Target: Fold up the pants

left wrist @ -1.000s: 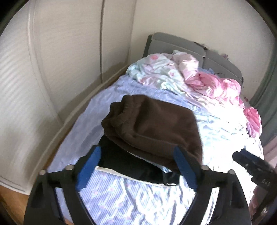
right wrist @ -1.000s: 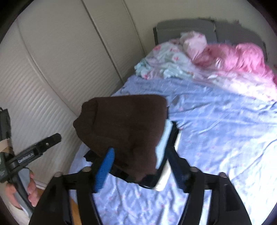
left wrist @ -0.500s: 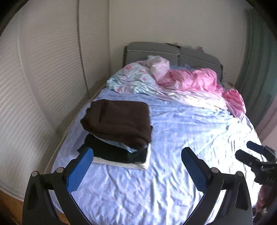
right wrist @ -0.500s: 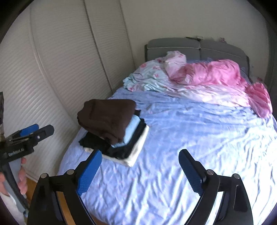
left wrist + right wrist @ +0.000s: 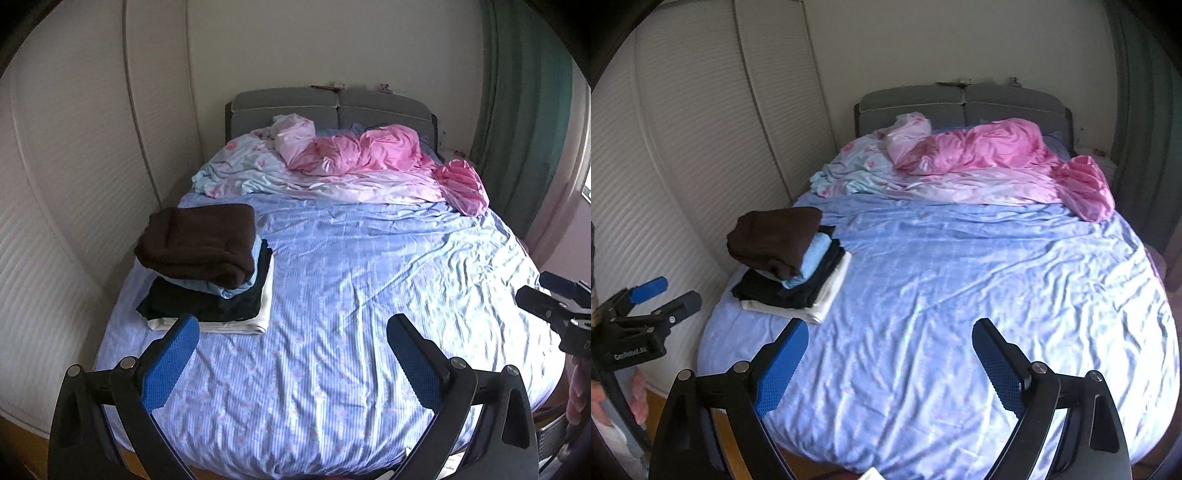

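Note:
Folded brown pants [image 5: 201,243] lie on top of a stack of folded clothes [image 5: 218,295] at the left side of the bed; the pants also show in the right wrist view [image 5: 772,236]. My left gripper [image 5: 293,326] is open and empty, held back over the foot of the bed, well short of the stack. My right gripper [image 5: 890,332] is open and empty, also above the near end of the bed. Each gripper shows at the edge of the other's view: the right gripper's [image 5: 554,302], the left gripper's [image 5: 650,299].
The bed has a blue sheet [image 5: 369,295]. A rumpled pink and pale blue quilt [image 5: 351,158] lies by the grey headboard [image 5: 332,107]. White wardrobe doors [image 5: 74,166] stand close along the left. A green curtain [image 5: 524,92] hangs at the right.
Both grippers have opened, let go of the brown pants on the stack, and pulled back toward the foot of the bed. The pants now rest on the pile.

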A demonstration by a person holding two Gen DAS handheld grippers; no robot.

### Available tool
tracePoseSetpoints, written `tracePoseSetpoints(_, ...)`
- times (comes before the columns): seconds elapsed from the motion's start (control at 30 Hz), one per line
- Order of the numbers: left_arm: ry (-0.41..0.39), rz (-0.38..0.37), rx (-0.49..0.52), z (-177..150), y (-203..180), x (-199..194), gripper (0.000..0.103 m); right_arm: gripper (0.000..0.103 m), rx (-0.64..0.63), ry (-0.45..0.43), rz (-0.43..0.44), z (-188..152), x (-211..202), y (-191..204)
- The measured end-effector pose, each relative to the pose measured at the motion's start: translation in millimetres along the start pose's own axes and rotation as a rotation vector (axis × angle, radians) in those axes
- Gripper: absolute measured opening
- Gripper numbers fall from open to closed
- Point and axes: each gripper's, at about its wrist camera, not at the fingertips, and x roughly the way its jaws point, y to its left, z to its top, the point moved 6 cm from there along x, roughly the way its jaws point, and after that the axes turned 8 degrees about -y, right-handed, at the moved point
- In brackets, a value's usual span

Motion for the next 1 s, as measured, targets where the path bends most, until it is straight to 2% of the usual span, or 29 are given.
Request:
tracePoseSetpoints(0.4,-0.029,-0.012,0.015,11.1,-30.5,-8.8,0.103,0.091,0.006,-0.019,-0.019,0.4,-23.0,-28.9)
tracePoseSetpoints(1.0,-0.015,-0.026,0.01,19.3,-62.4,-0.8,0.103,0.091,0.028,-0.005,-0.009,-2.2,-19.6,-47.8)
